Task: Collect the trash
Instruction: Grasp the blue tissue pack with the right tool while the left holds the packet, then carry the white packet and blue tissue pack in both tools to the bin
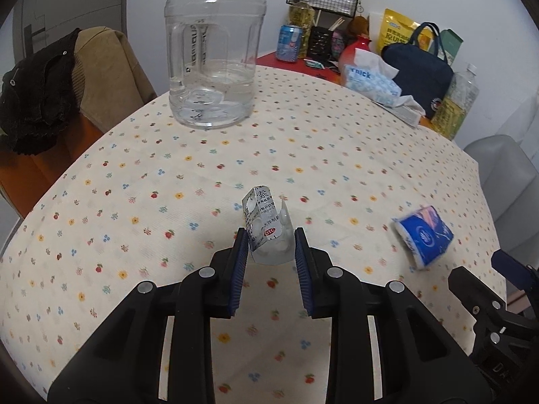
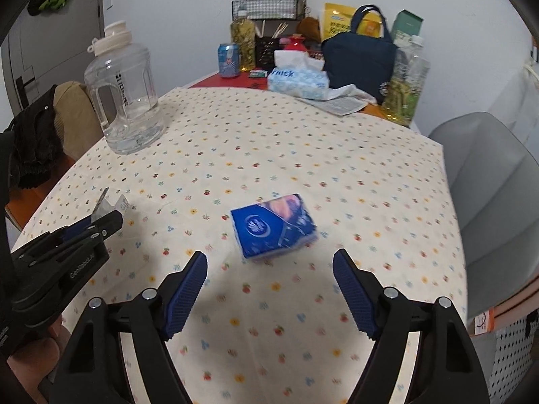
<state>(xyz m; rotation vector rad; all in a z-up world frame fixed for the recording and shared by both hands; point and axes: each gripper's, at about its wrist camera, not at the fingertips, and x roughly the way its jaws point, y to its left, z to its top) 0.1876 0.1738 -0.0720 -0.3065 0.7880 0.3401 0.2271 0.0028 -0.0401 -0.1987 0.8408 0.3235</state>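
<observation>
A crumpled silver blister pack (image 1: 261, 225) with printed foil stands between the blue pads of my left gripper (image 1: 269, 235), which is shut on it just above the flowered tablecloth (image 1: 202, 168). In the right wrist view the same pack (image 2: 109, 205) sticks up out of the left gripper (image 2: 107, 220) at the left edge. A small blue tissue packet (image 2: 274, 225) lies flat on the cloth, a little beyond my right gripper (image 2: 269, 257). That gripper stands open with nothing between its fingers. The packet (image 1: 424, 235) also shows at the right of the left wrist view.
A big clear water jug (image 1: 212, 50) stands at the far left of the table. Along the back are a soft tissue box (image 1: 370, 84), a dark blue bag (image 1: 421, 67), bottles, a can (image 1: 289, 42) and a wire basket. A grey chair (image 2: 488, 202) is at the right, and clothes hang on a chair (image 1: 50, 94) at the left.
</observation>
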